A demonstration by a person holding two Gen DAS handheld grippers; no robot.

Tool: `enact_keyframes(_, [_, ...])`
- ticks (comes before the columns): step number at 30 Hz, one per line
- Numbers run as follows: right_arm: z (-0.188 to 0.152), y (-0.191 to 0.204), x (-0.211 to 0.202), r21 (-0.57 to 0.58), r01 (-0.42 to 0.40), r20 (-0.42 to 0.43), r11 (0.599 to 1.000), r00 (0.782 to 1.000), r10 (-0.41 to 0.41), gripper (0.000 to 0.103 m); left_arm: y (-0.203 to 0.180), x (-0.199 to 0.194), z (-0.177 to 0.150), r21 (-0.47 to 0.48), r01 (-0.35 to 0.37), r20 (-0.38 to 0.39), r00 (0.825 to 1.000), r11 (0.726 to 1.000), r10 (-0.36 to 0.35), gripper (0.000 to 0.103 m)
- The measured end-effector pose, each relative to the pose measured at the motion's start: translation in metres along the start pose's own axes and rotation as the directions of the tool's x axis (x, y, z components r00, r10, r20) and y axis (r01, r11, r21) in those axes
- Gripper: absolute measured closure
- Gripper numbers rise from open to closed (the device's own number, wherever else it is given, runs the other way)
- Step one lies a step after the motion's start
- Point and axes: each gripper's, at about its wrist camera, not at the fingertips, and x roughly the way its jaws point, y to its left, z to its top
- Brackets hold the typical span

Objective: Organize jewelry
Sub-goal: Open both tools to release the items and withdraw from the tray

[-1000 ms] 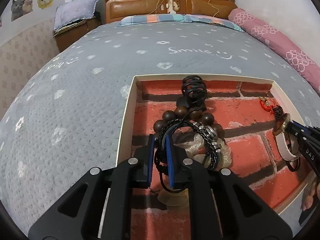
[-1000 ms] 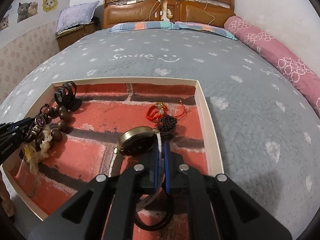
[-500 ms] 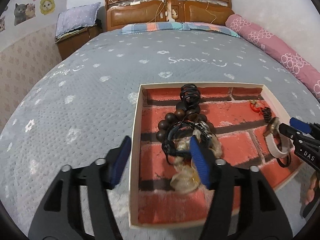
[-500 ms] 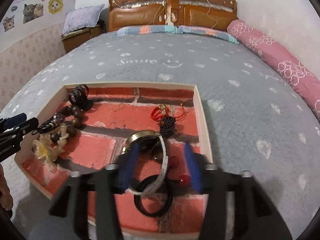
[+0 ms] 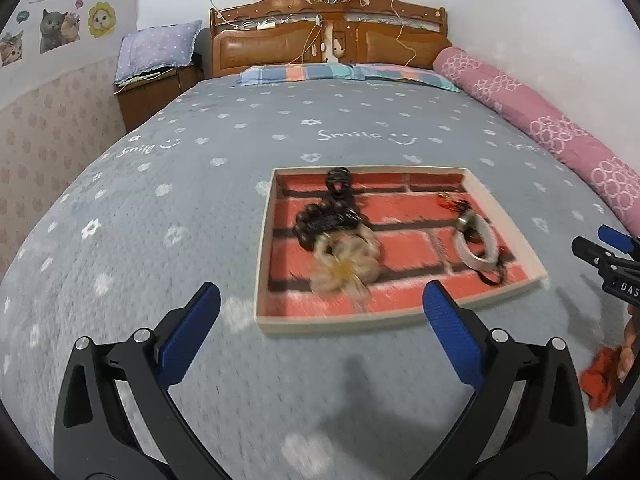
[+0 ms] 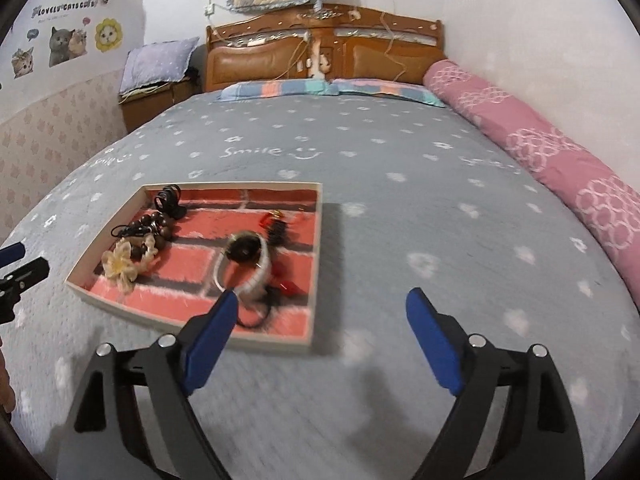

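A shallow tray with a red brick-pattern floor lies on the grey bedspread; it also shows in the right wrist view. In it lie a black coil hair tie, a dark wooden bead bracelet with black cords, a cream flower scrunchie, a white-strap watch and a red knotted charm. My left gripper is open and empty, held back from the tray's near edge. My right gripper is open and empty, near the tray's near right corner.
The grey bedspread stretches all around the tray. A pink rolled quilt lies along the right wall. A wooden headboard and striped pillows stand at the far end. A nightstand with a pillow is at the far left.
Both grippers have opened, let go of the bracelet cords and the watch, and pulled back and up from the tray. The jewelry stays lying in the tray.
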Motion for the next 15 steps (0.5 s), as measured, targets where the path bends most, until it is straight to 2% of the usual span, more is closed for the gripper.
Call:
enact_keyframes(1, [-0.003, -0.006, -0.006, 0.008, 0.004, 0.001, 1.0, 1.0, -0.004, 0.012, -0.004, -0.009, -0.007, -0.009, 0.005, 0.002, 1.0, 1.0, -0.005, 0.005])
enact_keyframes(3, [-0.018, -0.027, -0.027, 0.035, 0.012, 0.002, 0.999, 1.0, -0.012, 0.01, -0.01, -0.021, -0.018, -0.026, 0.014, -0.008, 1.0, 1.0, -0.015, 0.005])
enact_keyframes(9, [-0.054, -0.053, -0.06, -0.015, 0.093, 0.002, 0.996, 0.996, -0.093, 0.009, -0.034, -0.039, -0.052, -0.043, 0.05, -0.052, 0.997, 0.998, -0.053, 0.005])
enact_keyframes(15, [-0.093, -0.065, -0.072, -0.034, 0.115, -0.04, 0.993, 0.992, -0.117, 0.009, -0.056, -0.049, -0.085, -0.065, 0.083, -0.101, 0.991, 0.994, -0.09, 0.005])
